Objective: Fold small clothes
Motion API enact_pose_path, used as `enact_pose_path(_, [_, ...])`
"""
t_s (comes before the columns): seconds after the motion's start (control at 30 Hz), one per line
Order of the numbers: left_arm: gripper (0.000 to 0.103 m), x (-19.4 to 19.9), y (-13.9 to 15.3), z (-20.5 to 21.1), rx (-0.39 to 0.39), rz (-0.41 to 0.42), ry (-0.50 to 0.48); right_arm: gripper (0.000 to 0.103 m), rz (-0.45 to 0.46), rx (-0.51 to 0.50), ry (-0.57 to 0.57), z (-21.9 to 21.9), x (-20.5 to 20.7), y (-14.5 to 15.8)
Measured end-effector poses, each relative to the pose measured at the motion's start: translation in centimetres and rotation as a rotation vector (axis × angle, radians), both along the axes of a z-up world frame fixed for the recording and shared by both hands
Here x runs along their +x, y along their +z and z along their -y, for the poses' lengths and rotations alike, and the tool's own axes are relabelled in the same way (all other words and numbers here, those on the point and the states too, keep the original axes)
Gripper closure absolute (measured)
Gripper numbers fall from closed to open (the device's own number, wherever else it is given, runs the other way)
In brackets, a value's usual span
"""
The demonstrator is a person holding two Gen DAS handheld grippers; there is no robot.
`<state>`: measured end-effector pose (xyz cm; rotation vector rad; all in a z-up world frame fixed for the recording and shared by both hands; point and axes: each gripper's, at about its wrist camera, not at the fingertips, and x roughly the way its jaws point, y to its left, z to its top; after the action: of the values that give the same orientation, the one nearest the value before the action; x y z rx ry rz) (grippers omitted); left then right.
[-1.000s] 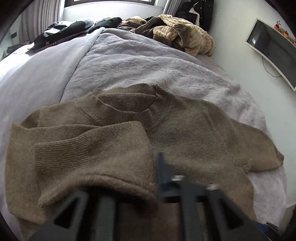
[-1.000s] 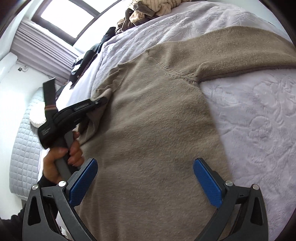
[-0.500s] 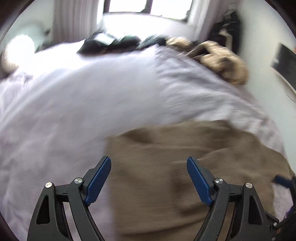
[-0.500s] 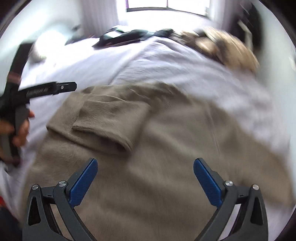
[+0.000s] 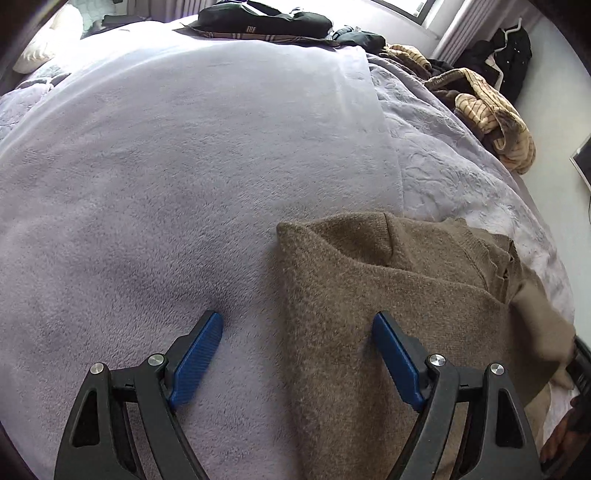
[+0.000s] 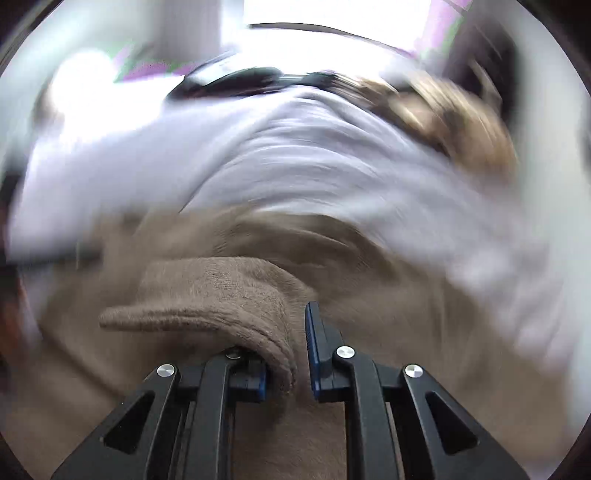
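Observation:
A brown knitted sweater (image 5: 388,295) lies on the lilac blanket (image 5: 184,166) of a bed, one sleeve folded over its chest. My left gripper (image 5: 297,343) is open and straddles the sweater's left edge, one pad over the blanket, the other over the knit. At the right rim of the left wrist view the other sleeve (image 5: 543,325) rises toward the right gripper (image 5: 580,365). In the blurred right wrist view my right gripper (image 6: 288,354) is closing, and the sleeve cuff (image 6: 221,295) is pinched between its pads.
Dark clothes (image 5: 266,22) and a striped beige heap (image 5: 491,110) lie along the bed's far side. A black coat (image 5: 506,55) hangs by the window. A pillow (image 5: 37,51) sits at the far left, and a wall screen (image 5: 581,162) at the right.
My left gripper let go of the folded sleeve, opened and moved left to the sweater's edge. My right gripper went from wide open over the sweater to closed on the other sleeve's cuff.

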<state>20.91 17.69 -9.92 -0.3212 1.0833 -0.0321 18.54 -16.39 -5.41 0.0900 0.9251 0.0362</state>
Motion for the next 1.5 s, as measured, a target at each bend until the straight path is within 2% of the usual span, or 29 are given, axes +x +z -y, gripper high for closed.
enact_pose_path(0.07, [0.019, 0.4, -0.1, 0.4, 0.004, 0.0, -0.001, 0.06, -0.063, 0.238, -0.135, 5.3, -0.1, -1.6])
enact_pose_path(0.1, [0.019, 0.5, -0.1, 0.6, 0.009, 0.001, -0.003, 0.027, -0.105, 0.339, -0.188, 7.5, -0.4, -2.7])
enact_pose_path(0.13, [0.019, 0.5, -0.1, 0.7, 0.014, 0.003, -0.004, 0.022, -0.104, 0.458, -0.215, 9.4, -1.0, -3.5])
enact_pose_path(0.2, [0.019, 0.6, -0.2, 1.1, 0.029, 0.005, -0.003, 0.022, -0.062, 0.602, -0.231, 11.4, -1.9, -3.9])
enact_pose_path(0.3, [0.021, 0.9, -0.3, 1.6, 0.05, 0.0, 0.005, 0.022, -0.061, 0.639, -0.266, 12.0, -1.5, -4.1])
enact_pose_path(0.33, [0.042, 1.0, -0.2, 1.7, 0.049, -0.002, 0.004, 0.028, -0.066, 0.634, -0.273, 12.0, -1.2, -4.2])
enact_pose_path(0.37, [0.06, 1.1, 0.0, 1.9, 0.037, 0.002, -0.005, 0.039, -0.075, 0.61, -0.278, 11.8, -1.4, -4.0])
enact_pose_path(0.4, [0.082, 1.2, 0.2, 2.0, 0.023, 0.0, -0.016, 0.079, -0.09, 0.565, -0.26, 11.2, -0.8, -3.7])
enact_pose_path(0.43, [0.084, 1.2, 0.5, 1.9, 0.022, 0.006, -0.015, 0.095, -0.086, 0.536, -0.237, 10.7, -0.5, -3.4])
enact_pose_path(0.53, [0.088, 1.1, 1.0, 1.6, 0.041, 0.036, -0.017, 0.095, -0.015, 0.492, -0.14, 9.2, -0.1, -1.3])
enact_pose_path(0.6, [0.088, 1.1, 0.5, 1.2, 0.048, 0.031, -0.02, 0.095, -0.017, 0.425, -0.14, 9.0, 0.0, -1.0])
enact_pose_path(0.67, [0.088, 1.0, 0.2, 0.5, 0.035, 0.036, -0.008, 0.095, -0.079, 0.354, -0.208, 9.8, 0.6, -2.4])
enact_pose_path(0.73, [0.087, 0.7, 0.4, 0.0, 0.029, 0.035, 0.009, 0.095, -0.143, 0.388, -0.273, 11.2, -0.2, -4.2])
enact_pose_path(0.77, [0.087, 0.6, 0.6, -0.1, 0.029, 0.034, 0.015, 0.095, -0.13, 0.421, -0.284, 11.7, -1.1, -4.5])
enact_pose_path(0.97, [0.087, -1.5, 2.7, 0.0, 0.143, 0.052, -0.006, 0.09, -0.112, 0.412, -0.313, 12.7, -3.7, -3.5])
enact_pose_path(1.07, [0.087, -3.2, 3.4, 0.3, 0.136, 0.052, -0.016, 0.086, -0.115, 0.429, -0.32, 12.9, -4.6, -3.3])
enact_pose_path(1.17, [0.087, -4.8, 3.6, 0.9, 0.117, 0.043, -0.025, 0.077, -0.114, 0.445, -0.313, 13.5, -7.1, -2.7])
enact_pose_path(1.23, [0.087, -5.9, 3.6, 1.8, 0.114, 0.036, -0.039, 0.062, -0.113, 0.455, -0.308, 13.6, -8.2, -2.4])
enact_pose_path(1.37, [0.086, -8.0, 3.8, 3.6, 0.133, 0.033, -0.06, 0.059, -0.112, 0.468, -0.305, 13.6, -9.8, -2.0])
enact_pose_path(1.4, [0.067, -8.5, 4.0, 4.1, 0.156, 0.039, -0.061, 0.059, -0.113, 0.475, -0.304, 13.6, -10.2, -2.0])
enact_pose_path(1.43, [0.032, -9.0, 4.2, 4.6, 0.163, 0.046, -0.066, 0.055, -0.114, 0.484, -0.304, 13.6, -10.6, -2.0])
enact_pose_path(1.47, [0.022, -9.6, 4.5, 4.9, 0.159, 0.062, -0.066, 0.053, -0.115, 0.496, -0.304, 13.6, -11.0, -2.0])
enact_pose_path(1.5, [0.02, -10.2, 5.0, 5.3, 0.156, 0.088, -0.067, 0.05, -0.115, 0.507, -0.304, 13.7, -11.4, -2.0])
